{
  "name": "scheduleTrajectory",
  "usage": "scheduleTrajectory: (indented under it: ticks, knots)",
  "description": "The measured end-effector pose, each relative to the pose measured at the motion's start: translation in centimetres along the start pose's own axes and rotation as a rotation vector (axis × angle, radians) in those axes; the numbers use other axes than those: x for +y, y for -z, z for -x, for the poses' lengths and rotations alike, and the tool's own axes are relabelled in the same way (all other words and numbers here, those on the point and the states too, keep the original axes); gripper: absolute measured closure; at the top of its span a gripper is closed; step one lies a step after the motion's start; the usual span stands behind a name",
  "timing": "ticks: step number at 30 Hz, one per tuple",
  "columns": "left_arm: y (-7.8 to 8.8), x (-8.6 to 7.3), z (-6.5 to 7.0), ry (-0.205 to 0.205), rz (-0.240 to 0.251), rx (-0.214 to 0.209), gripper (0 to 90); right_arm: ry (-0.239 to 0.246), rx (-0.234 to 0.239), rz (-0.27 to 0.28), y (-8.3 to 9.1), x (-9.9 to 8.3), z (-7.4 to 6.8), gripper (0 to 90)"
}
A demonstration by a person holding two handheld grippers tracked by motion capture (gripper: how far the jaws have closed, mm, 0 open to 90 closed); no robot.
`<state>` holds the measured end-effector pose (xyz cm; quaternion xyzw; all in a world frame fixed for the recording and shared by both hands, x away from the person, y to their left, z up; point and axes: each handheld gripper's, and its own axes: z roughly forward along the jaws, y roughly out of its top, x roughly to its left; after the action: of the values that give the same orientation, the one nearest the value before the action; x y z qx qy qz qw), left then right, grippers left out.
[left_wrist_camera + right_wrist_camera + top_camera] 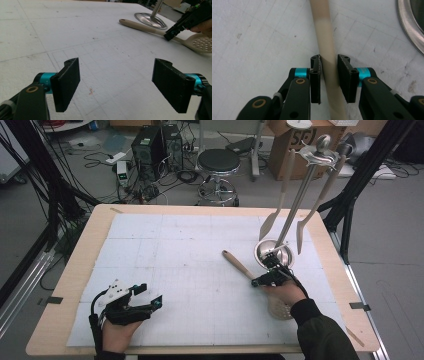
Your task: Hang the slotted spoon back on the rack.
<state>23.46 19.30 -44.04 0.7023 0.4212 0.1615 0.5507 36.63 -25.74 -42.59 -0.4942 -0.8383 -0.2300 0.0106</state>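
The table (80, 265) fills the middle of the high view, a pale wooden top under a white gridded mat (190, 270). Up at the right of the frame rises the utensil stand (287, 232), its round steel base sitting on the mat, with two beige utensils (280, 200) hanging from the arms at its top.

Down and left of that base lies the slotted spatula (245, 268), flat on the mat, handle running toward the upper left, its perforated head (280, 307) near the bottom right, just beside the person's right hand (287, 292). The left gripper view picks it up at the upper right, just in front of the steel base.

And there's the right gripper (267, 277), set across the handle partway along. The right gripper view looks straight down on it: the beige handle (328, 62) runs up between the two black pads (315, 77), which sit tight on either side, clamped on the spatula as it lies on the mat.

Bottom left of the high view, the left gripper (147, 295) sits low over the mat, its pads (67, 83) spread wide apart, released, bare mat between them.
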Motion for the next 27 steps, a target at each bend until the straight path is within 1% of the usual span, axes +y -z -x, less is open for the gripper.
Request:
scheduleTrajectory:
  ticks: [2,4,5,6,8,10,11,12,13,14,15,16,18,21,22,24,25,26,27]
  knots:
    - [0.0,0.0,0.0,-0.004,-0.003,-0.003,23.1,0.013,-0.025,-0.008,0.0,0.0,-0.3,73.7]
    - [0.0,0.0,0.1,-0.003,-0.001,0.000,23.1,0.021,-0.038,-0.003,0.0,-0.1,-0.6,74.0]
    - [0.0,0.0,0.1,-0.003,-0.001,0.000,23.1,0.034,-0.052,-0.003,-0.1,-0.1,-0.7,74.1]
    - [-0.1,0.0,0.1,-0.001,-0.002,0.000,23.1,0.031,-0.055,-0.003,-0.1,-0.1,-0.9,74.2]
    - [-0.1,0.0,0.1,-0.002,0.000,-0.002,23.1,0.050,-0.063,0.001,-0.2,-0.1,-0.9,74.8]
    - [-0.1,0.0,0.1,-0.002,-0.002,-0.001,23.1,0.046,-0.062,-0.005,-0.1,-0.1,-0.9,75.4]
    - [0.0,0.0,0.0,-0.003,0.000,-0.003,23.1,0.064,-0.068,0.004,-0.2,-0.1,-0.8,75.9]
    - [0.0,0.0,0.0,-0.002,-0.001,-0.004,23.1,0.066,-0.074,0.005,-0.1,-0.2,-1.0,77.0]
    - [0.0,0.0,0.0,-0.001,0.001,-0.004,23.1,0.095,-0.094,0.014,-0.1,-0.2,-1.1,78.1]
    - [0.0,0.0,0.0,0.000,-0.001,0.000,23.1,0.084,-0.093,0.009,-0.1,-0.3,-1.3,78.4]
    - [0.0,0.0,0.0,-0.001,-0.002,0.000,23.1,0.088,-0.087,0.015,-0.1,-0.2,-1.1,78.5]
    - [0.0,0.0,0.0,-0.001,-0.001,-0.001,23.1,0.068,-0.066,0.016,0.0,-0.3,-1.0,78.5]
    - [0.0,-0.1,-0.1,0.003,0.000,-0.001,23.1,0.067,-0.048,0.024,0.1,-0.4,-0.7,78.5]
    - [-0.1,0.0,-0.1,0.004,-0.003,0.002,23.1,0.052,-0.008,0.065,0.2,-0.9,-0.1,78.6]
    - [-0.1,0.0,-0.1,0.003,-0.003,-0.001,23.1,0.029,-0.001,0.062,0.3,-1.0,-0.1,78.5]
    - [-0.1,0.0,0.0,0.002,-0.005,0.000,23.1,0.026,0.003,0.075,0.4,-1.1,0.0,78.5]
    - [-0.2,0.0,0.0,-0.001,-0.004,-0.002,23.0,0.023,0.017,0.077,0.5,-1.1,0.0,78.5]
    - [-0.2,0.0,0.0,-0.001,-0.005,-0.002,23.1,0.037,0.042,0.102,0.5,-1.1,0.1,78.5]
    - [-0.1,0.0,0.0,0.003,-0.005,0.002,23.1,0.023,0.057,0.106,0.7,-1.1,0.1,78.5]
